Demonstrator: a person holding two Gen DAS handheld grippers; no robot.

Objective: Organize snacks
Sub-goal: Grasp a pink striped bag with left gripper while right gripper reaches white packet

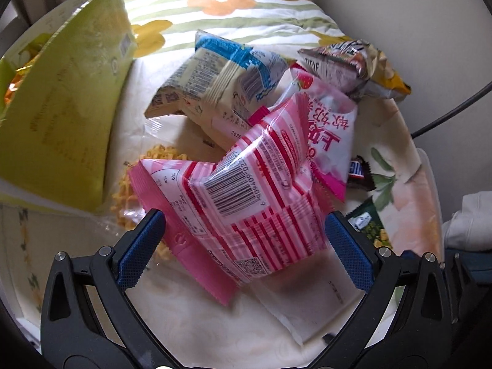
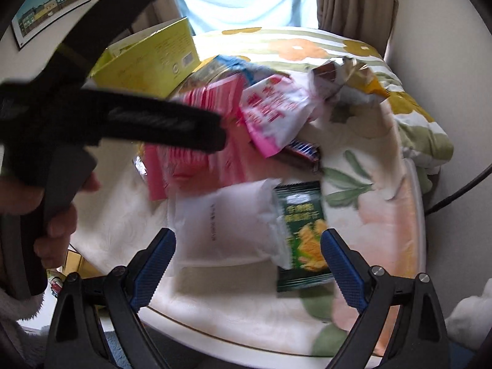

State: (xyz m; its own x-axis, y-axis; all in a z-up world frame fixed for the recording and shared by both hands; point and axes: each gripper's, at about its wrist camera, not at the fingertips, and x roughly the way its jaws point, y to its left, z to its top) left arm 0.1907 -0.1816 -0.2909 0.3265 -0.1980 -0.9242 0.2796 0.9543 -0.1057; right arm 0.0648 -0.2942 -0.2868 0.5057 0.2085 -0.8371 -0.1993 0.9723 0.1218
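My left gripper (image 1: 246,240) hangs open, close over a pink striped packet (image 1: 246,190) that lies between its blue pads without being pressed. Behind it lie a blue and cream packet (image 1: 221,80), a pink and white packet (image 1: 326,141) and a silver and yellow bag (image 1: 353,64). My right gripper (image 2: 246,258) is open too, above a white packet (image 2: 221,224) and a dark green chip packet (image 2: 304,236); nothing is held. A hand (image 2: 55,215) holds the left tool at the left of the right wrist view. That view is blurred.
An open yellow-green box (image 1: 61,107) stands at the far left on the round table with a floral cloth (image 2: 378,215). A clear bag of yellow waffle snacks (image 1: 147,166) lies beside it. A chocolate bar (image 1: 358,172) sits under the pink and white packet. The table's near edge (image 2: 246,343) is close.
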